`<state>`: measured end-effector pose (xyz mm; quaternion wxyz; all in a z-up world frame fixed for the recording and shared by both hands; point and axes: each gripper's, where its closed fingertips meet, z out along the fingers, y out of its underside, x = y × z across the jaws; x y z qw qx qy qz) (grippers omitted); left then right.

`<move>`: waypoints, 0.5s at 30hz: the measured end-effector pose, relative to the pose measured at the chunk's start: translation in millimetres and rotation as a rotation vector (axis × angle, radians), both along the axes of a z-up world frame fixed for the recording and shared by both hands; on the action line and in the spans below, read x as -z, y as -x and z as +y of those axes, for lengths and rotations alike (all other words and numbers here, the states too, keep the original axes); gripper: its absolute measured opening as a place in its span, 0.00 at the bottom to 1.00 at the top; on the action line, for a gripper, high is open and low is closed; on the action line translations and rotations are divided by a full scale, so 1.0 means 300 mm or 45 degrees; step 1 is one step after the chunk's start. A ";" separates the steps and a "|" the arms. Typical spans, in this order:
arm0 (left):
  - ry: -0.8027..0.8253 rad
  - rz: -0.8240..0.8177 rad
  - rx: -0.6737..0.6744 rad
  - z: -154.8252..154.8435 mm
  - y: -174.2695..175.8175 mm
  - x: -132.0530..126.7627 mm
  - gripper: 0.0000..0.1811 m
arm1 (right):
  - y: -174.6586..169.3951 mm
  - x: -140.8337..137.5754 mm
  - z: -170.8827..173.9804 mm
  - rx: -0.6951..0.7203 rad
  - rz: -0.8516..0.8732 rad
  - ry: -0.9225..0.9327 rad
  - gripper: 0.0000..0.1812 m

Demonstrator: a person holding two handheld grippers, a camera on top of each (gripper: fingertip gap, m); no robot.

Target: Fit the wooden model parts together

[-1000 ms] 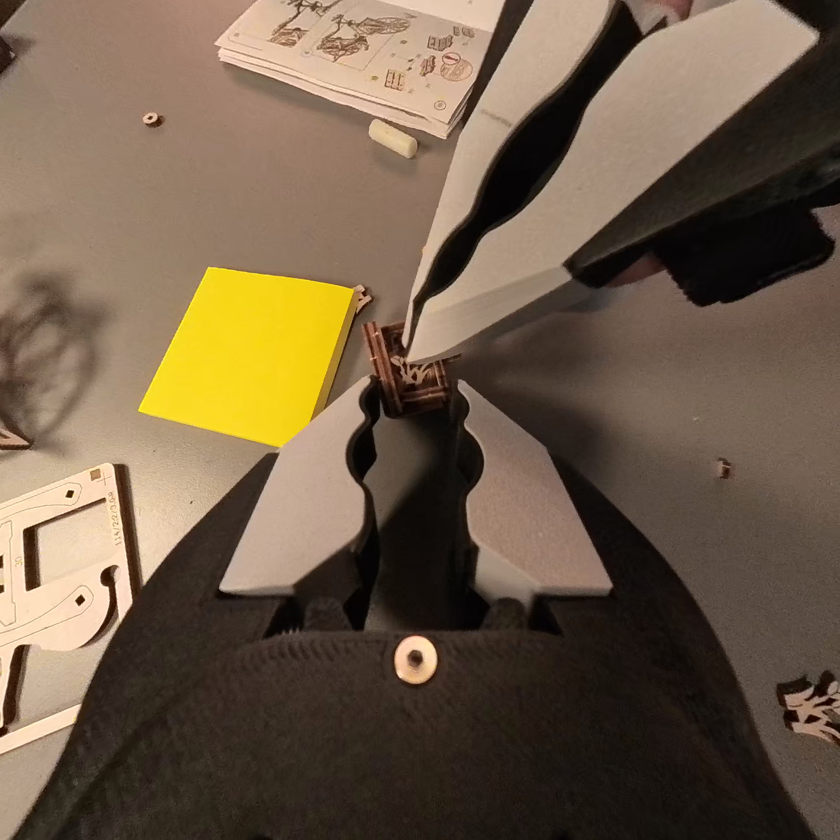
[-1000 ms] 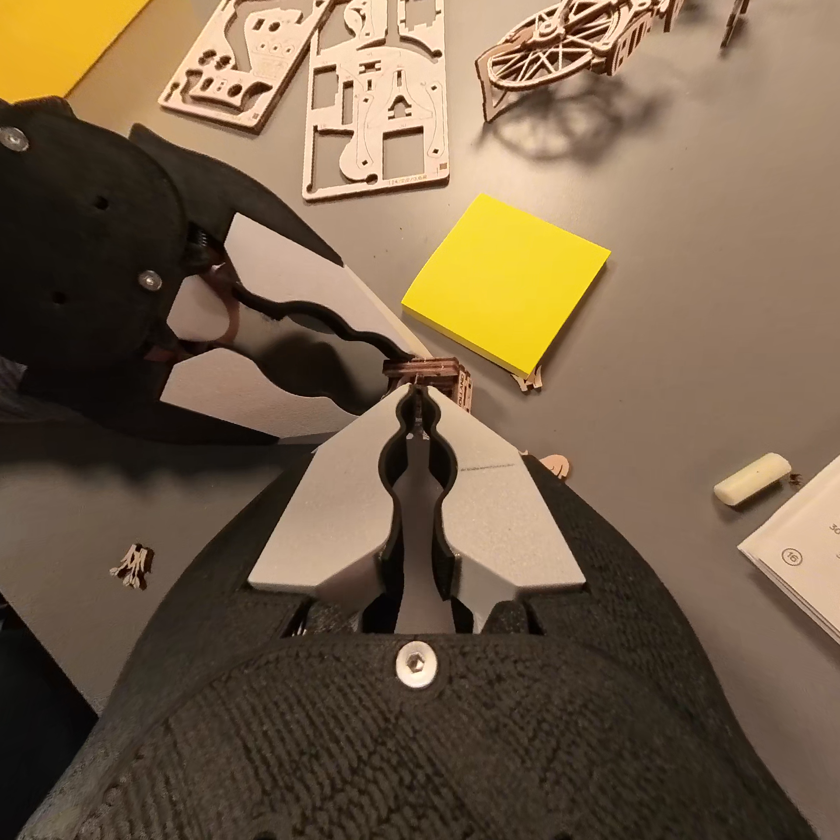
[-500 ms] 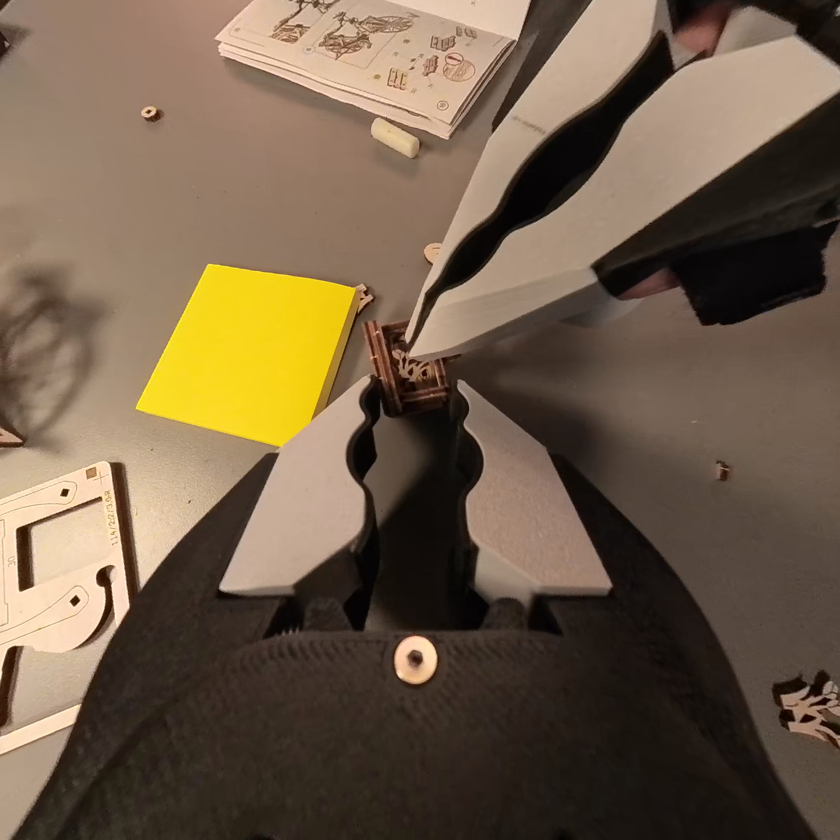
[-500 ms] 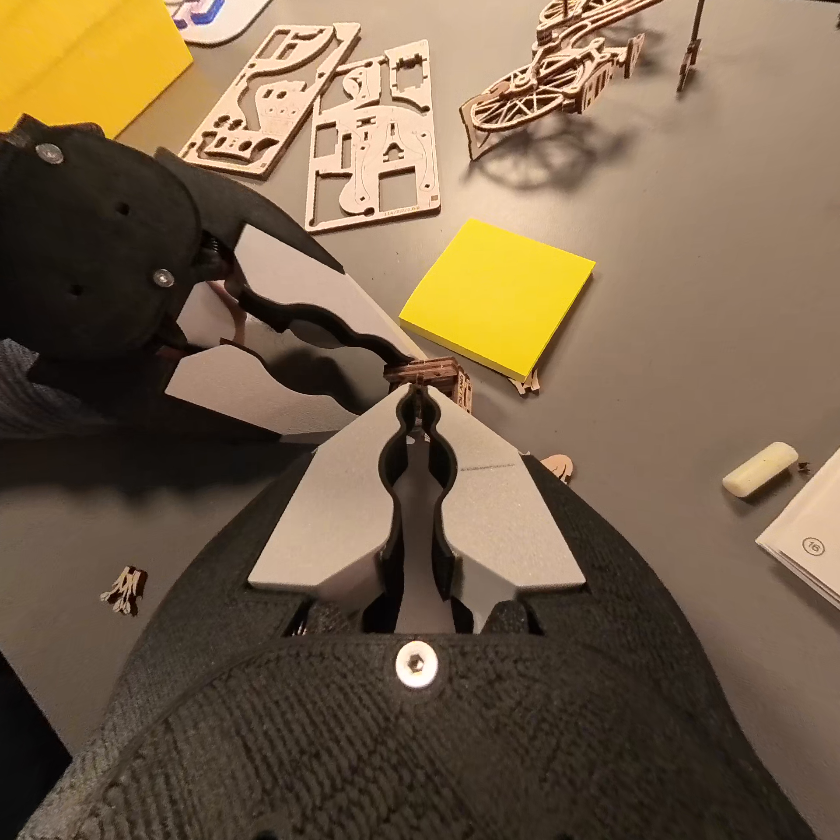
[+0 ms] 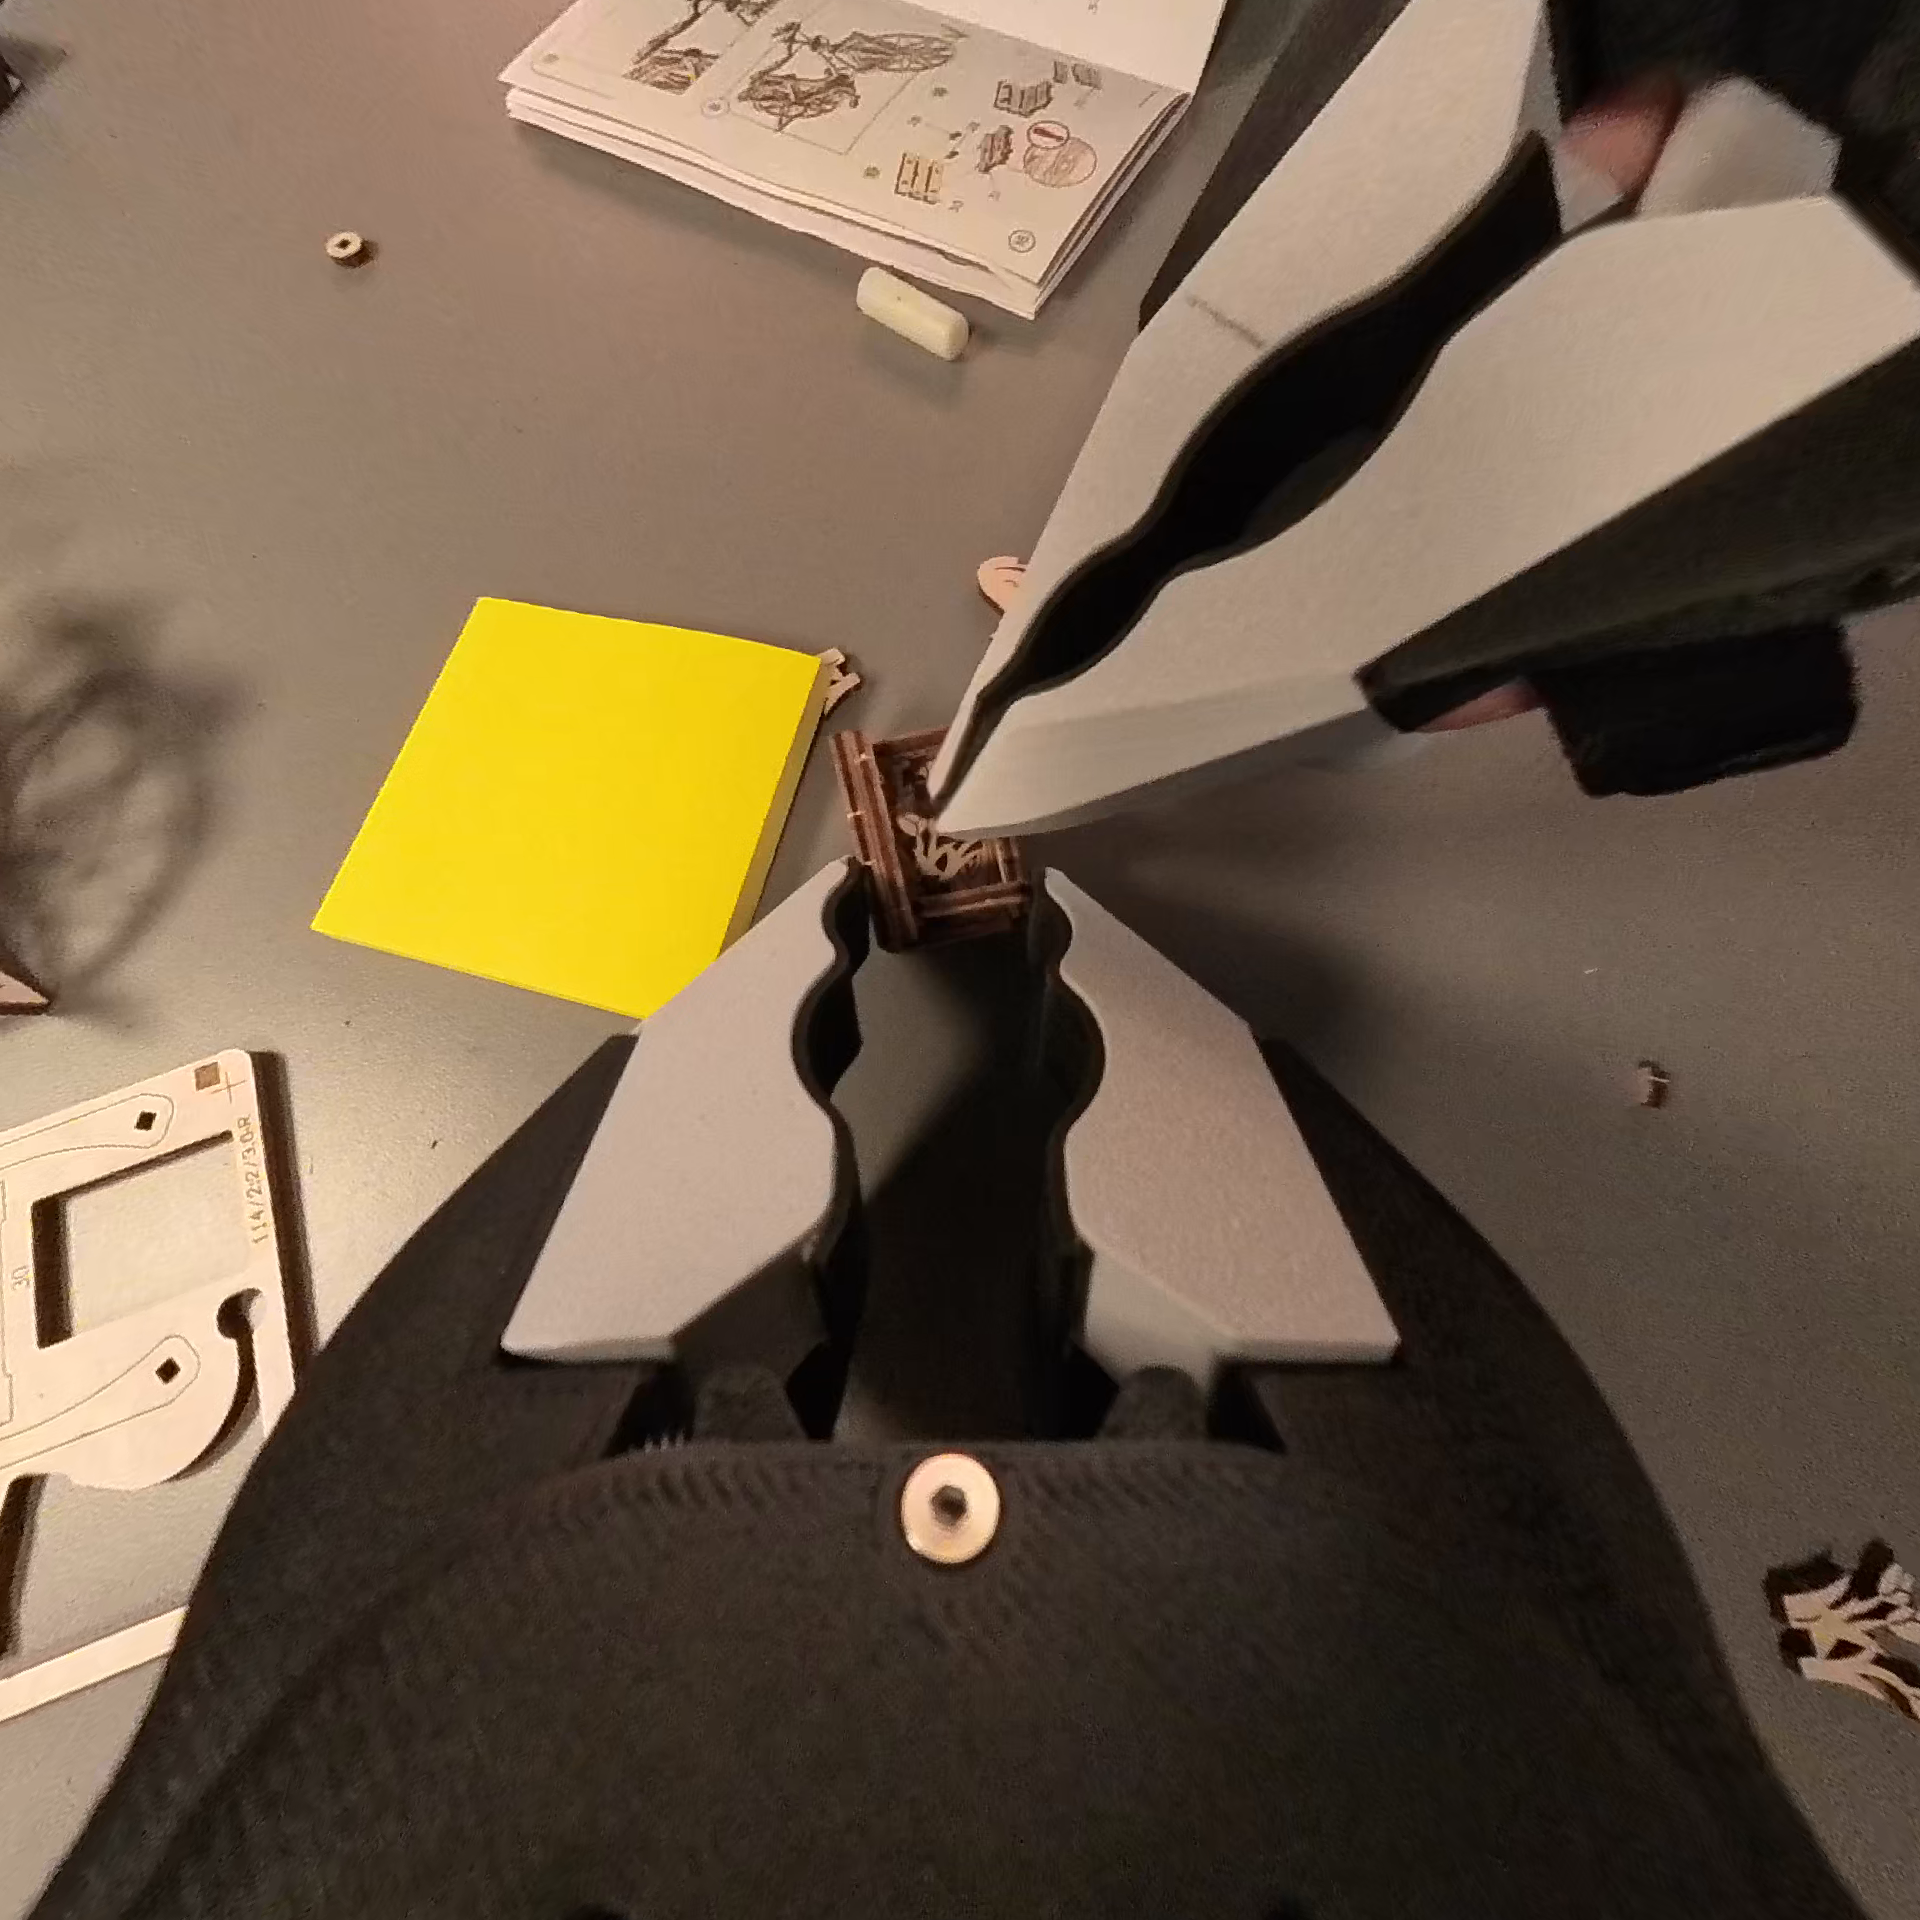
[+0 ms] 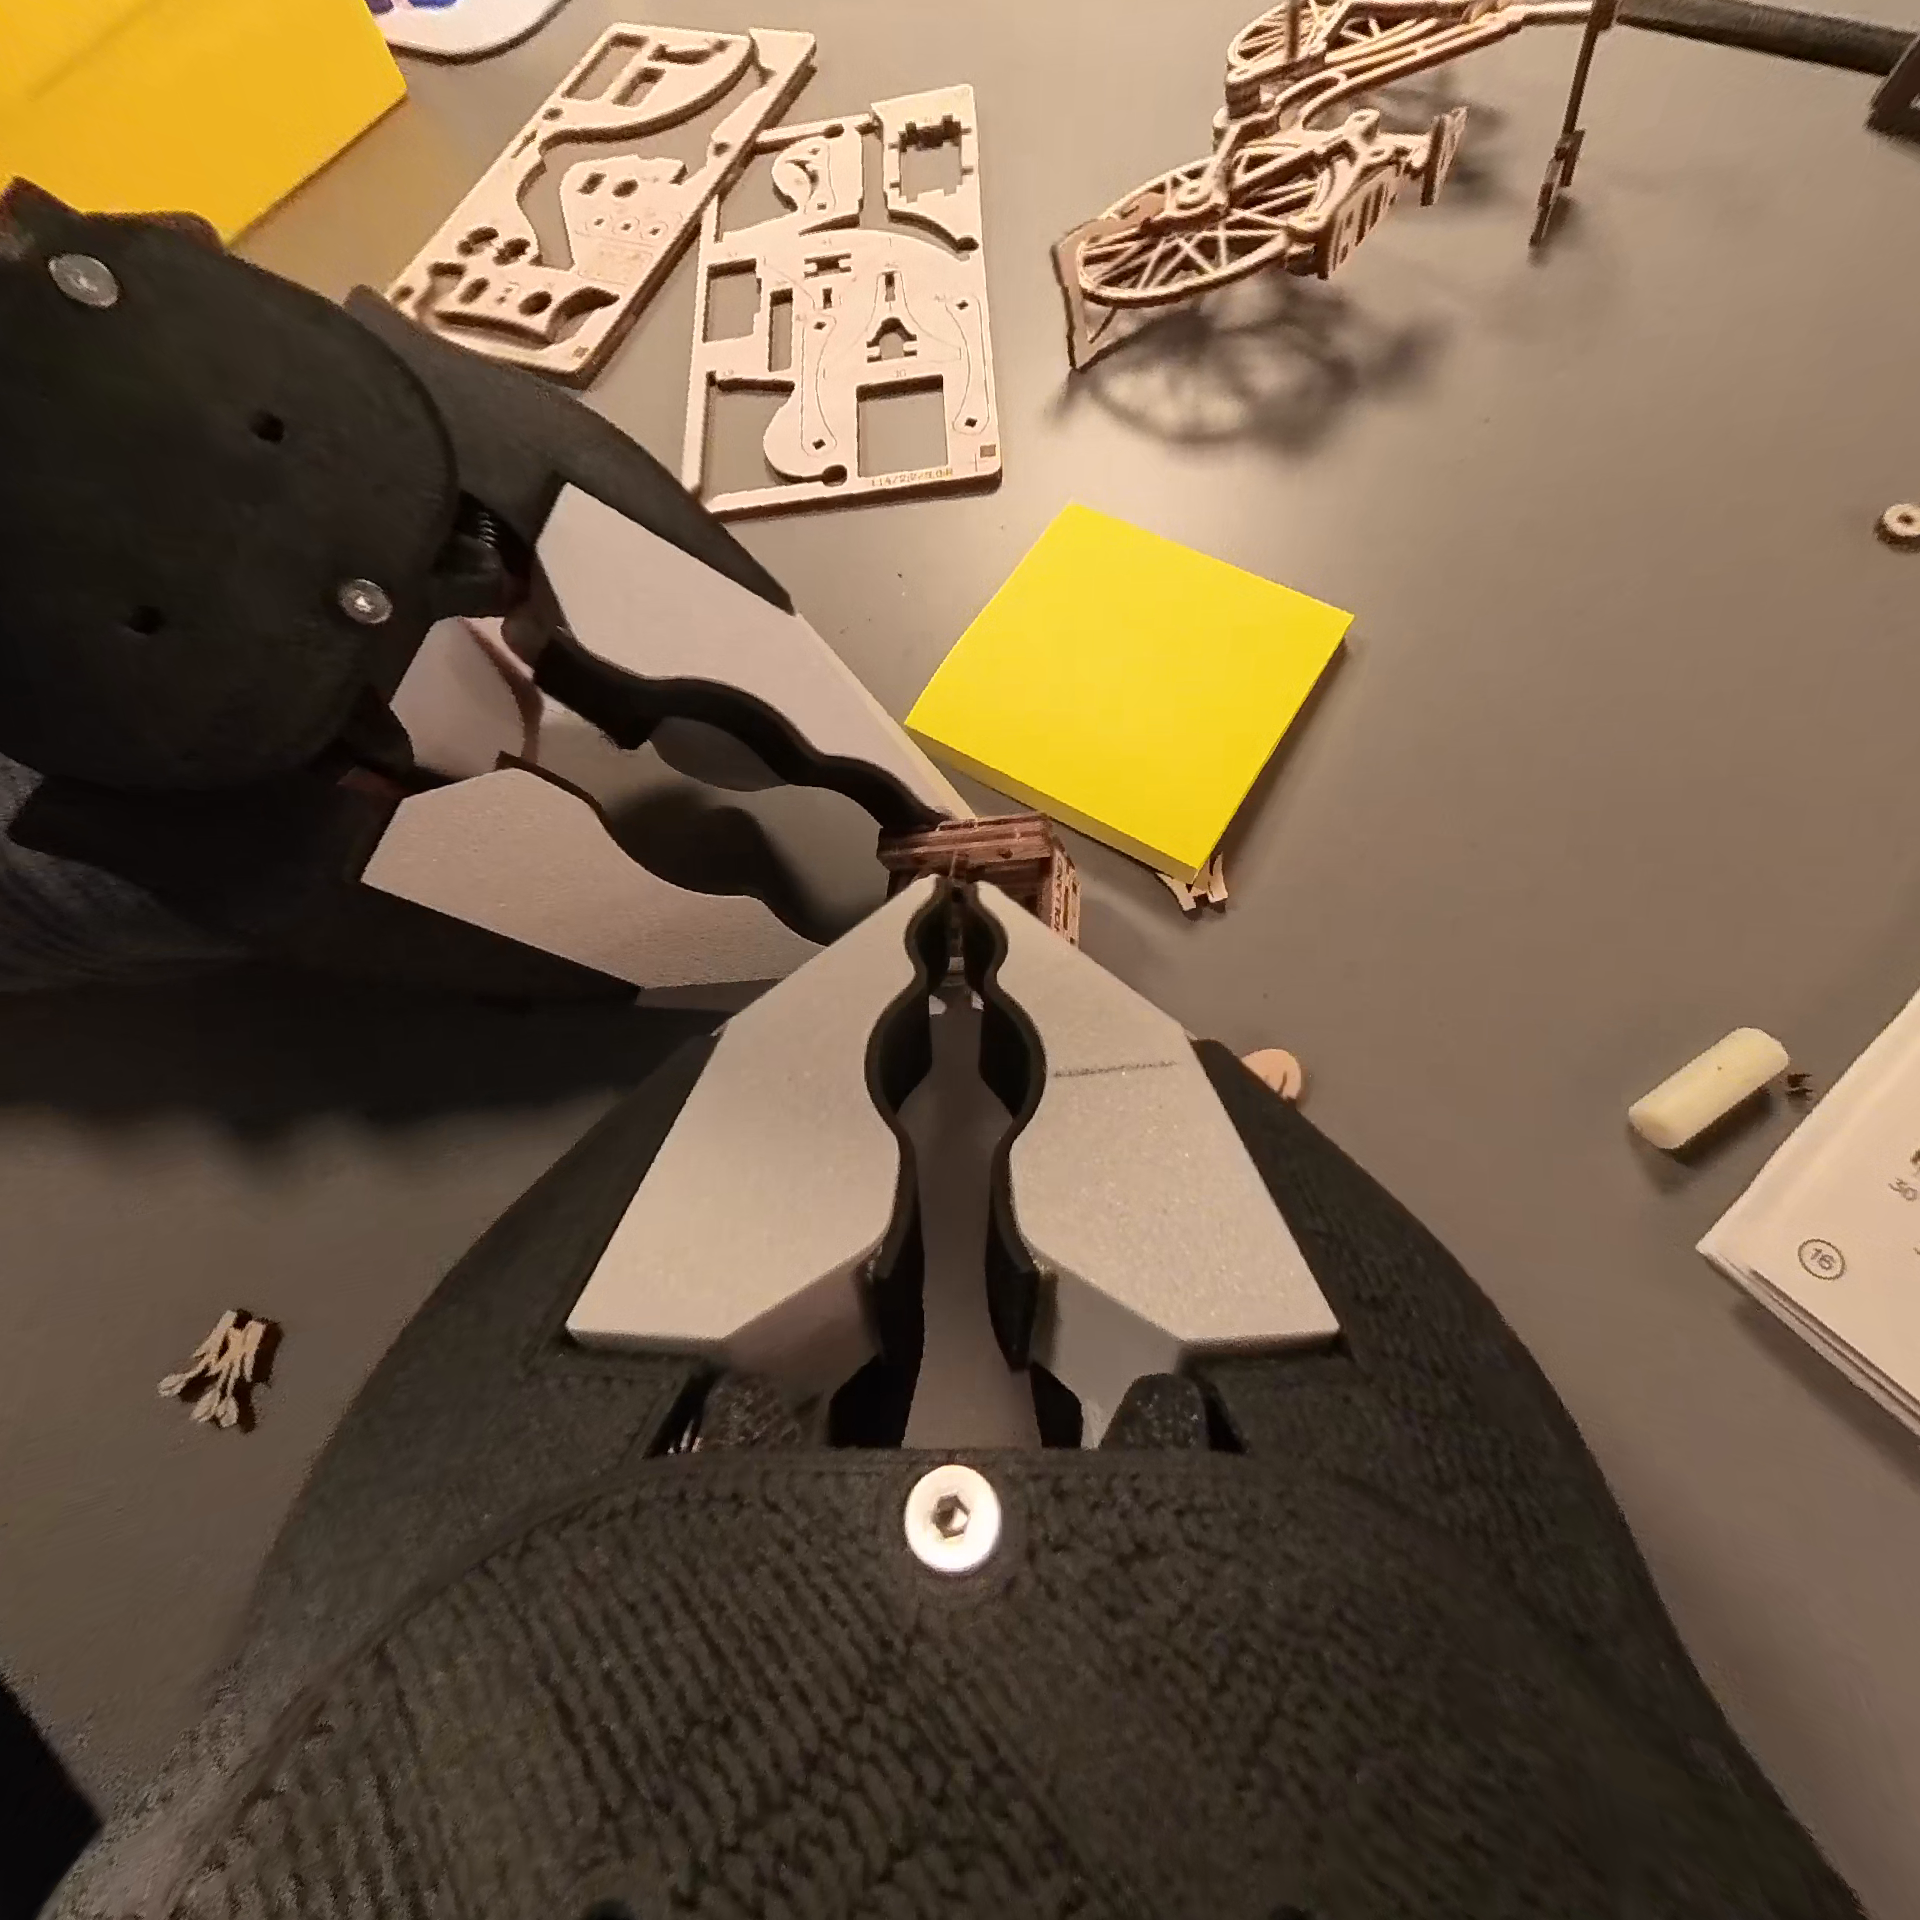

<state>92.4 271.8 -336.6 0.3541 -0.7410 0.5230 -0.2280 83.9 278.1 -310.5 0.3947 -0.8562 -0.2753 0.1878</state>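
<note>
The grey bench (image 5: 312,436) carries everything. The left gripper (image 5: 951,894) reaches out low over it, and its jaws are clamped on a small brown wooden box (image 5: 940,868), one on each side. The right gripper (image 5: 951,821) comes down from the upper right, and its tip rests on the top of the box. In the right wrist view the right gripper (image 6: 951,894) has its jaws almost together on a thin pale piece at the box's (image 6: 971,847) top edge, but the piece is too small to tell what it is. The left gripper (image 6: 914,842) comes in from the left in that view. Far back on the bench stands a half-built wooden model (image 6: 1278,197) with spoked wheels. Near it lie two flat wooden part sheets (image 6: 842,343) with holes where parts were pushed out. An open instruction booklet (image 5: 862,135) lies at the far side in the left wrist view. A yellow sticky note pad (image 5: 582,800) lies just beside the box. A small pale stick (image 5: 912,314), maybe wax, lies beside the booklet. A dark cut-out piece (image 5: 1844,1652) lies near the left gripper's body. A tiny wooden ring (image 5: 348,247) lies well apart from the rest.
</note>
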 end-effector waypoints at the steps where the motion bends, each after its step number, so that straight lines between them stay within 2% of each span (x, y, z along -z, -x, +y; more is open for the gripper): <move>1: 0.000 0.001 -0.004 0.002 0.000 0.000 0.16 | 0.000 0.001 0.002 -0.001 -0.015 -0.008 0.00; 15: -0.009 0.004 -0.008 0.004 0.001 0.000 0.16 | 0.005 0.004 -0.002 -0.039 -0.120 -0.024 0.00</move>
